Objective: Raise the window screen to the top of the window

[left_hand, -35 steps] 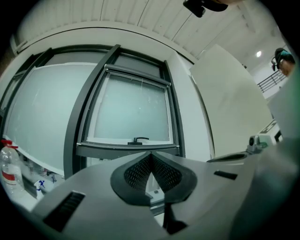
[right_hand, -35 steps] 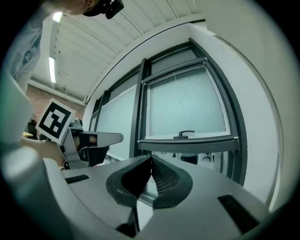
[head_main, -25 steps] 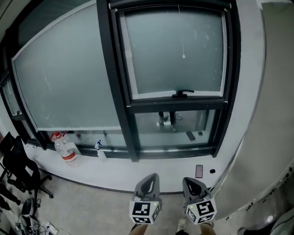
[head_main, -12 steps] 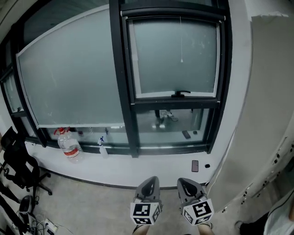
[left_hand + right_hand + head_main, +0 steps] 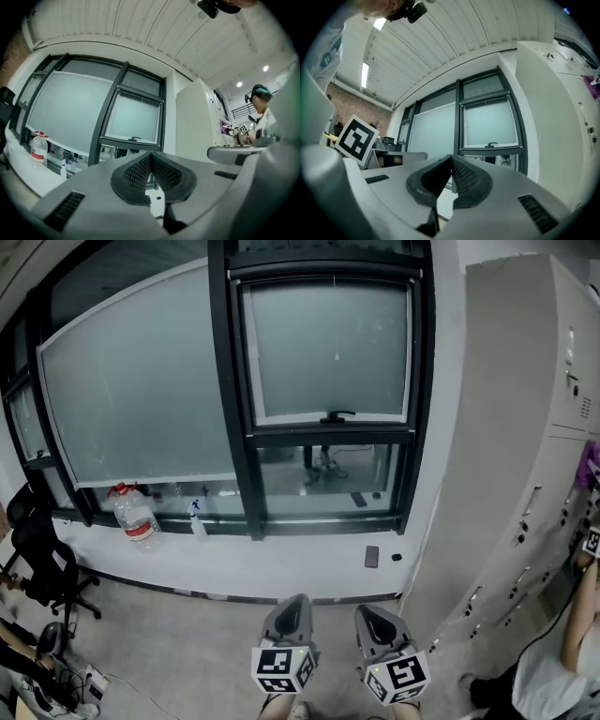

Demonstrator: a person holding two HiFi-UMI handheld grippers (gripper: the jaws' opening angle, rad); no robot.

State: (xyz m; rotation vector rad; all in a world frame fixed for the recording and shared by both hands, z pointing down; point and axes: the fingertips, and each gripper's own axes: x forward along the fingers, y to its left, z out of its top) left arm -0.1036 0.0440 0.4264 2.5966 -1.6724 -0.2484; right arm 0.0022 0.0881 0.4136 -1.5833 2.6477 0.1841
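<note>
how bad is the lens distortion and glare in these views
Head view: fisheye bends the window frame and white cabinet; light is even. Left gripper view: dark round vignette, small bright ceiling spots. Right gripper view: same vignette, a ceiling light strip blown out.

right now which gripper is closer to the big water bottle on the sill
Left. The left gripper sits well back from the water bottle, off to its right; the right gripper is further right still.
</note>
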